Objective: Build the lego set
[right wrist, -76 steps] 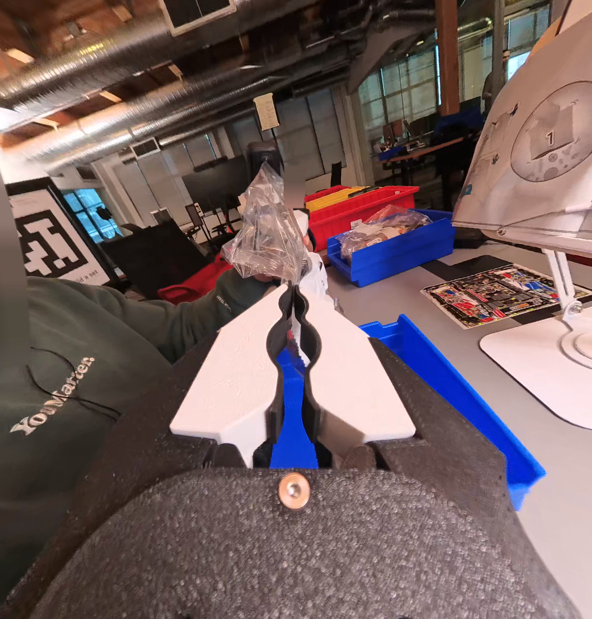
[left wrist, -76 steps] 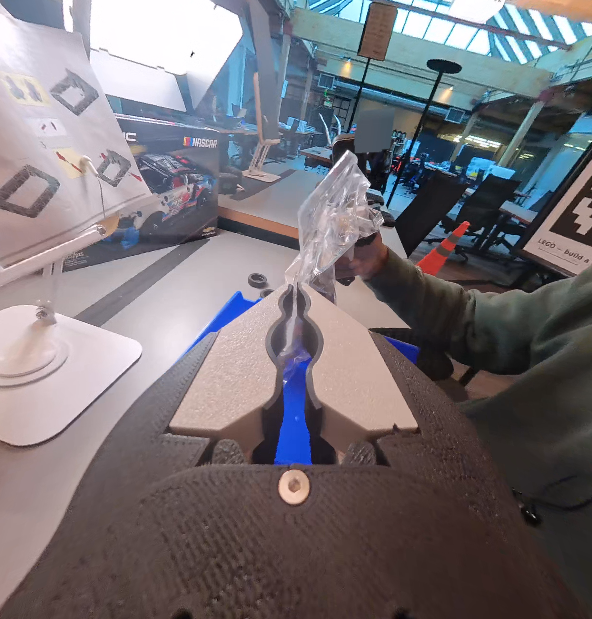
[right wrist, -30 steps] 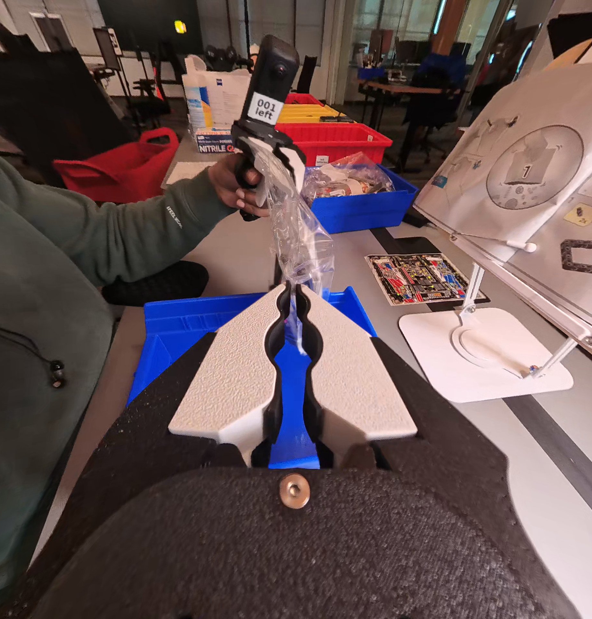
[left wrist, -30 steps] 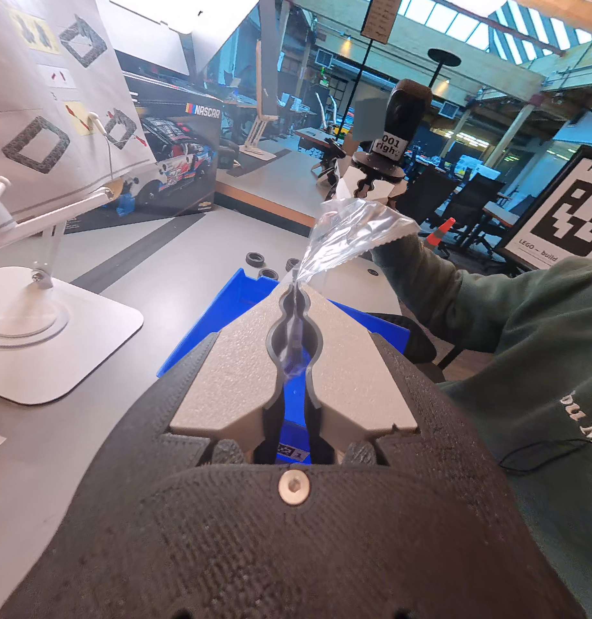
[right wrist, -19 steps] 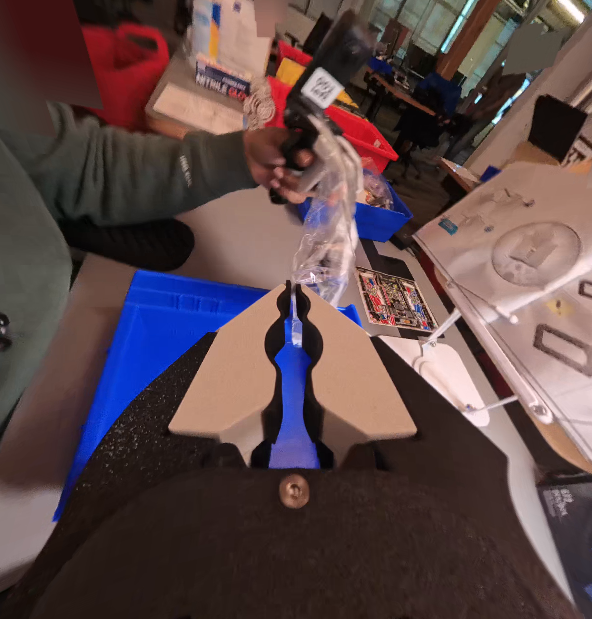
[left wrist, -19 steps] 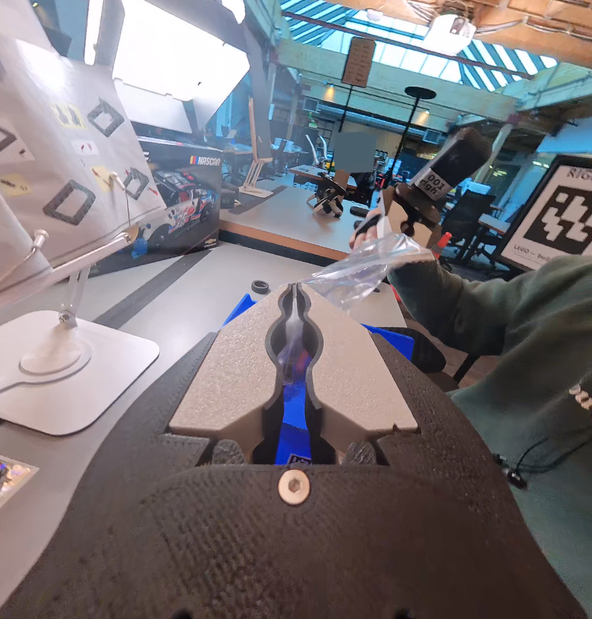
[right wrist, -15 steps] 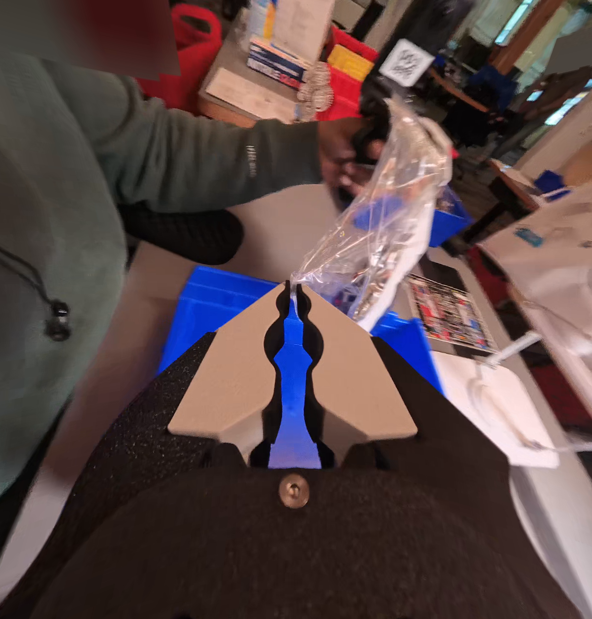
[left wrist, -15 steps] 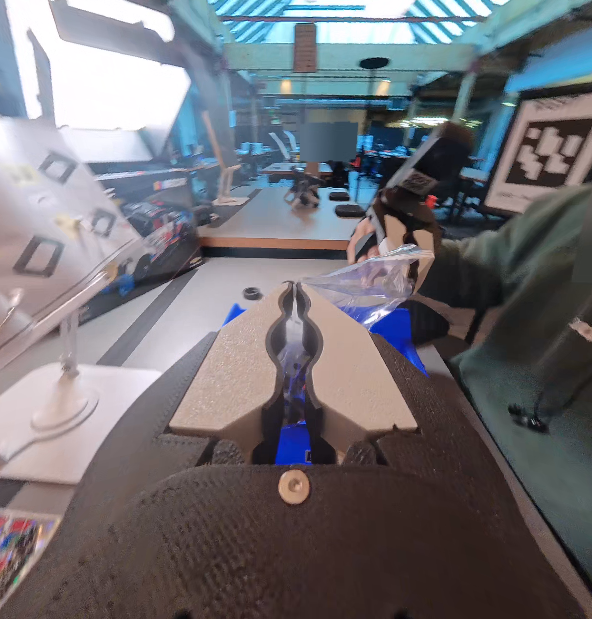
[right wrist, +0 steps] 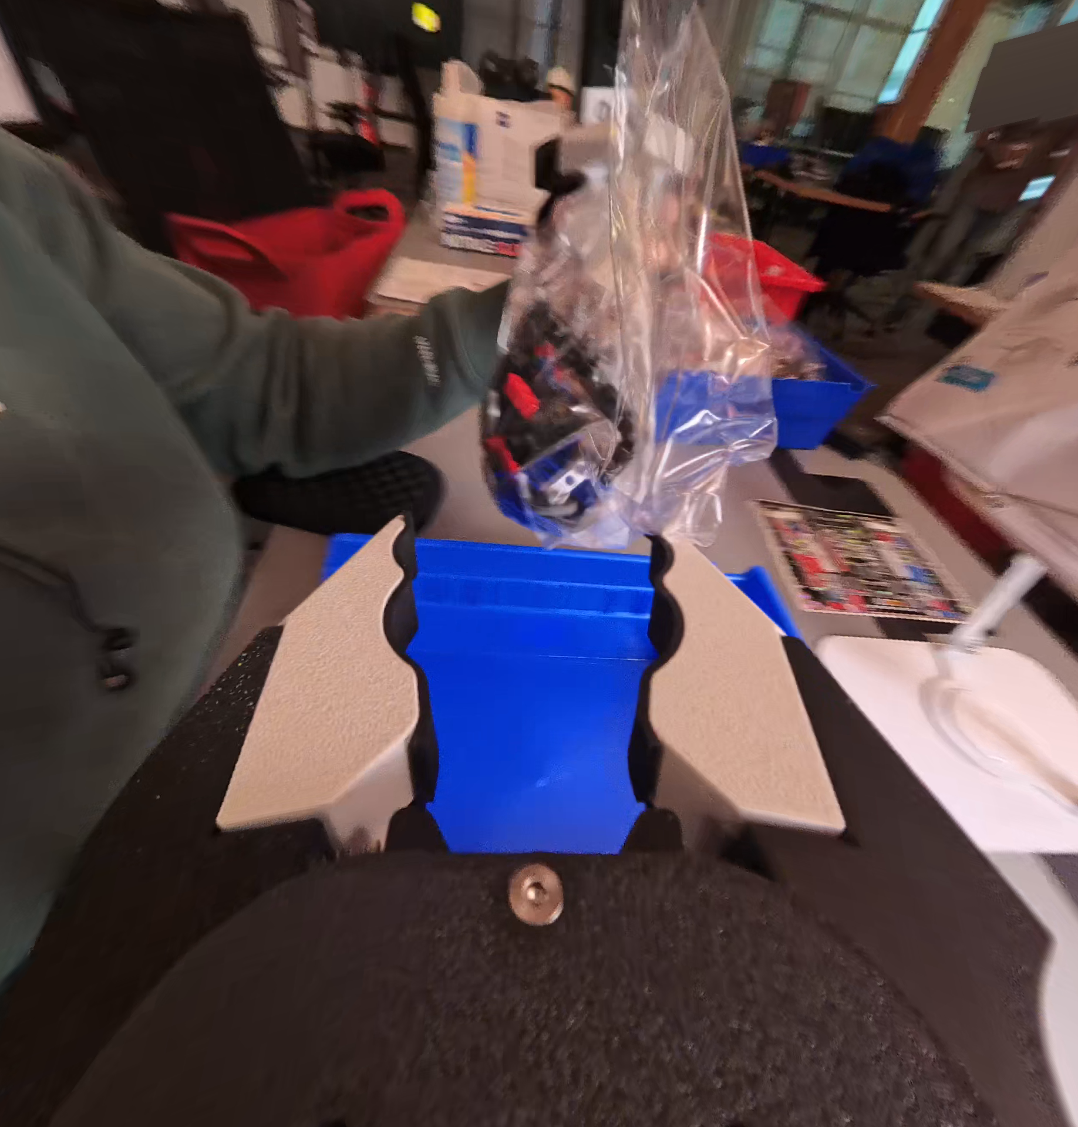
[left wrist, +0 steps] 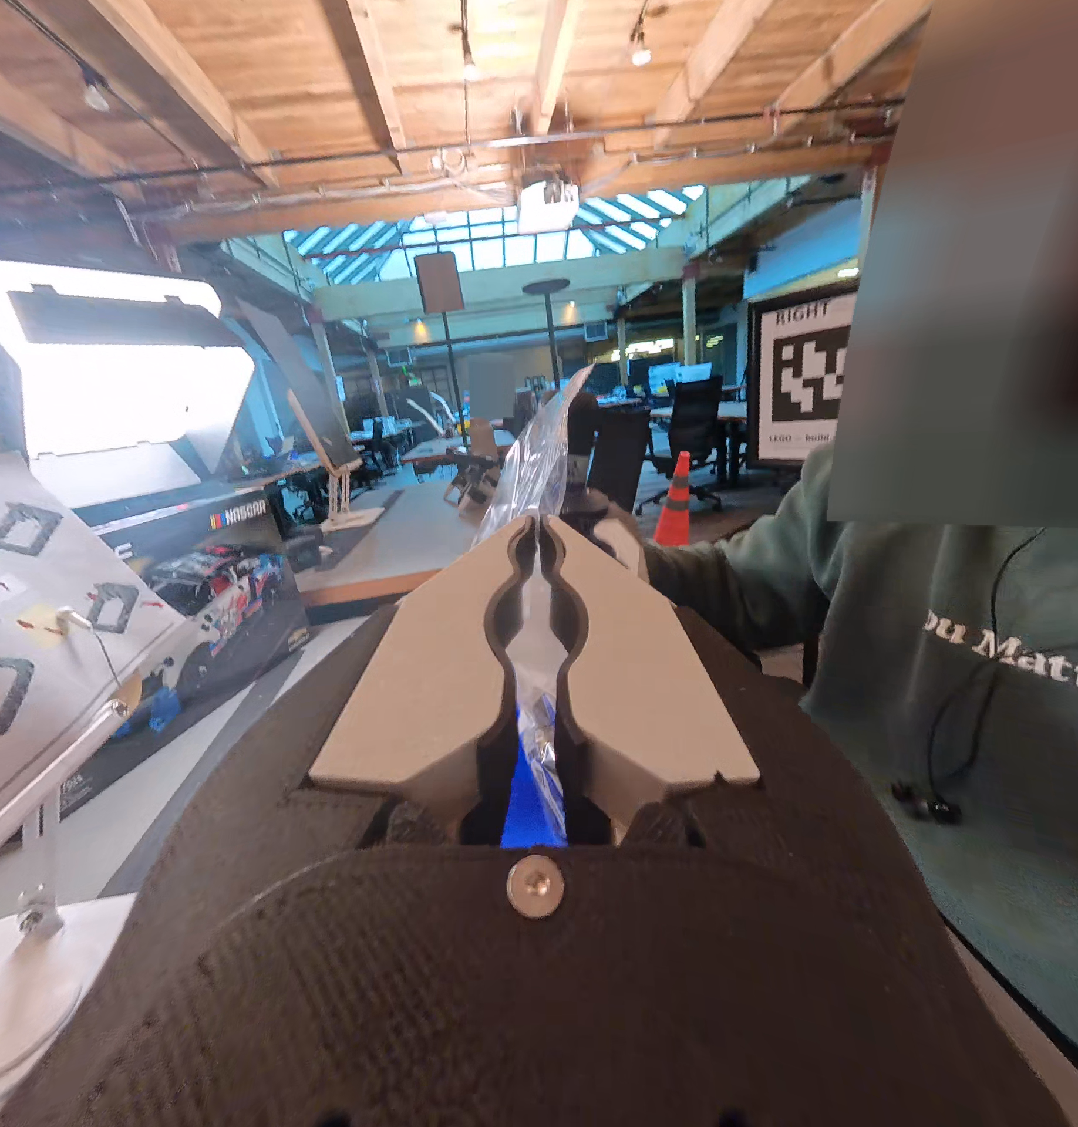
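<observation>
— Lego bag (right wrist: 616, 378) first: where do we see it?

— In the upper middle of the right wrist view, hanging clear plastic with black, red and blue pieces bunched in its lower left part. It hangs above the far rim of the blue tray (right wrist: 524, 689), which fills the centre of that frame on the grey bench (right wrist: 1067, 915).

— And our left tool (left wrist: 537, 529)?

— Clenched on the bag's film; in the left wrist view the plastic runs up out of its tips at frame centre and down through the gap between its fingers.

— The right tool (right wrist: 529, 540)?

— Released, fingers spread wide, nothing between them; the bag's bottom edge sits just beside its right fingertip, and we cannot tell whether they touch.

— Anything else?

— A green sleeve (right wrist: 292, 378) crosses the left of the right wrist view, a sticker sheet (right wrist: 854, 567) lies at right, and a white stand base (right wrist: 976, 744) sits at lower right.
</observation>
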Tool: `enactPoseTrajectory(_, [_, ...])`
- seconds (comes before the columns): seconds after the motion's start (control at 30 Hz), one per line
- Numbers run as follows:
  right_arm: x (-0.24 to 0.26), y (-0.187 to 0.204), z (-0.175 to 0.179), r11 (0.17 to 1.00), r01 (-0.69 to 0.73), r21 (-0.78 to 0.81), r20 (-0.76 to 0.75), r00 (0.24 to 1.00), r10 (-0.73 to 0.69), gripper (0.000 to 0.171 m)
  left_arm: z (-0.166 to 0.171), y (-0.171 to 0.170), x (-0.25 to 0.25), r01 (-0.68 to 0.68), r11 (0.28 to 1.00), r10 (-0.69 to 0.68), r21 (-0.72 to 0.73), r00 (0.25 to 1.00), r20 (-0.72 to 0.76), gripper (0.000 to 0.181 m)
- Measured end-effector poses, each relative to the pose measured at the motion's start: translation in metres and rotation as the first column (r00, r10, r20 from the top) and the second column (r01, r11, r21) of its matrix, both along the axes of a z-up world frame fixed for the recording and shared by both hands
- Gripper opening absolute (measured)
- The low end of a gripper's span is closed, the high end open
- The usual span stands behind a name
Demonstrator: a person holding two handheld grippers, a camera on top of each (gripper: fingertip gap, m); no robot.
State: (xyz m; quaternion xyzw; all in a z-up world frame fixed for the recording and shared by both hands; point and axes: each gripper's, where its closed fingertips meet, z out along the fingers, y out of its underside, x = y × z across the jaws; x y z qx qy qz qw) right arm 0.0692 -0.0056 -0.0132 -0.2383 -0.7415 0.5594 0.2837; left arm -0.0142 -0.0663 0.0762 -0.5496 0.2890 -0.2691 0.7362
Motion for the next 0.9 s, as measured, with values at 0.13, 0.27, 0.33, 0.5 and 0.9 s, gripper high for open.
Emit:
enactPoseTrajectory(0.13, [-0.039, 0.022, 0.006, 0.982, 0.190, -0.006, -0.022, 0.981, -0.191, 0.088, 0.017, 0.002, -0.005, -0.005, 0.999, 0.003, 0.048, 0.999, 0.033, 0.000])
enactPoseTrajectory(0.27, [-0.066, 0.029, 0.007, 0.971, 0.182, -0.156, 0.081, 0.982, -0.172, 0.092, 0.027, 0.007, 0.002, 0.022, 0.996, -0.030, 0.088, 0.996, 0.080, 0.000])
enactPoseTrajectory(0.33, [-0.069, 0.019, 0.021, 0.970, 0.102, -0.221, -0.017, 0.994, -0.108, 0.035, 0.028, 0.008, 0.010, 0.053, 0.995, -0.061, 0.088, 0.995, 0.084, 0.000])
enactPoseTrajectory(0.5, [-0.061, 0.029, 0.043, 0.993, 0.053, -0.108, -0.151, 0.986, -0.069, 0.000, 0.023, 0.004, -0.015, -0.069, 0.997, 0.066, 0.023, 0.991, 0.119, 0.002])
enactPoseTrajectory(0.9, [-0.079, 0.131, 0.079, 0.668, 0.716, 0.202, -0.263, 0.697, -0.667, 0.000, -0.010, 0.053, -0.065, -0.281, 0.872, 0.413, -0.400, 0.862, 0.295, 0.069])
